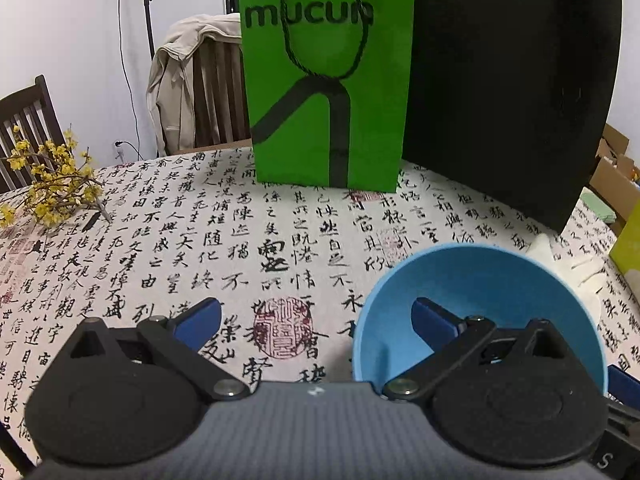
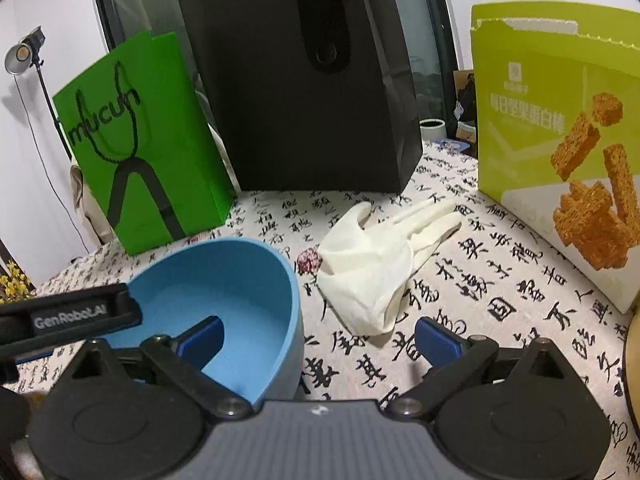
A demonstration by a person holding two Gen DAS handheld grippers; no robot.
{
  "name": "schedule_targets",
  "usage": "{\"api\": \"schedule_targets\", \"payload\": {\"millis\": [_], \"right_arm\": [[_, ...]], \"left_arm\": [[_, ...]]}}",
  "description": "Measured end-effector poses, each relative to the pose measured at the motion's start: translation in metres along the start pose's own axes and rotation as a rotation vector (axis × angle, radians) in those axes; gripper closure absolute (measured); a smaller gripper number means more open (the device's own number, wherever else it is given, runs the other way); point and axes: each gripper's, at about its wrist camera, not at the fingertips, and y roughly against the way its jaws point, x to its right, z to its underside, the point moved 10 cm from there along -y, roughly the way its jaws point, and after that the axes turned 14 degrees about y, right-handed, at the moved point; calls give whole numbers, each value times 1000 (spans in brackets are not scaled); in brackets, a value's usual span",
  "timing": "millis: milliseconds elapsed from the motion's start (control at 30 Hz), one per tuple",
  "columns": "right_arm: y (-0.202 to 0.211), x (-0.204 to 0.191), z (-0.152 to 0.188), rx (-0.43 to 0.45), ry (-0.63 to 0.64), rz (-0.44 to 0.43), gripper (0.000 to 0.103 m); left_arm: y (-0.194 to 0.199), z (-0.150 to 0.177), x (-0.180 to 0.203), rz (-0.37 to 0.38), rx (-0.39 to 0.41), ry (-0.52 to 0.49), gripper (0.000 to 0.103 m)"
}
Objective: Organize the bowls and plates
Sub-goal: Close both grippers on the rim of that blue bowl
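A light blue bowl point(image 1: 480, 280) sits on the calligraphy-print tablecloth point(image 1: 240, 240). My left gripper point(image 1: 318, 320) is open and straddles the bowl's left rim, with its right finger inside the bowl. My right gripper point(image 2: 320, 340) is also open and straddles the opposite wall of the bowl point(image 2: 224, 280), with its left finger point(image 2: 204, 340) inside. The left gripper's black housing point(image 2: 72, 316) shows at the bowl's far side in the right wrist view. No pad visibly presses the bowl.
A green paper bag point(image 1: 324, 80) and a black bag point(image 1: 508, 80) stand behind the bowl. A white glove point(image 2: 376, 256) lies right of it, beside a yellow-green snack box point(image 2: 560, 152). Yellow flowers point(image 1: 52, 180) lie far left. A tan curved edge point(image 2: 632, 368) shows at far right.
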Motion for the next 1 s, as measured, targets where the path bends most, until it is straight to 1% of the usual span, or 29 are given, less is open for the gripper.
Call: {"api": "schedule_targets", "payload": {"millis": [33,200,300,367,433,500,667,733,767,833,867,933,967,1000], "right_arm": [[-1,0,1,-6,1,1,5],[-7,-3,6,-32,-2,-9,7],[-9,-5,7,-38,-1,-18,15],[-8,-7,7,-38,1,-15,18],[-7,-9,6,-35,6,-21,28],[-8,-12,7,-40,8,-30,34],[-12,-15,10,-59,11,-30,39],[-12,-17,10,-59,15,-34,42],[-12,-18,10,-57,20,-32,44],[-12,-20,11,-56,26,-33,50],[-12,-21,11,-55,30,-33,51],[-12,-22,11,-54,29,-41,60],[-12,-22,11,-53,25,-47,61],[-12,-22,10,-51,23,-50,63]], "left_arm": [[-1,2,1,1,-2,-4,0],[-3,5,2,0,0,-19,0],[-4,6,2,1,2,-28,0],[-5,6,2,0,2,-29,0],[-5,7,2,0,1,-32,0],[-6,8,3,1,5,-43,0],[-8,11,5,4,0,-62,5],[-8,12,6,14,-5,-69,12],[-8,13,7,20,-8,-72,14],[-8,14,9,33,-13,-80,24],[-8,15,10,36,-15,-83,26],[-8,16,11,47,-19,-90,33],[-8,16,12,56,-23,-89,35],[-8,17,13,64,-28,-88,40]]}}
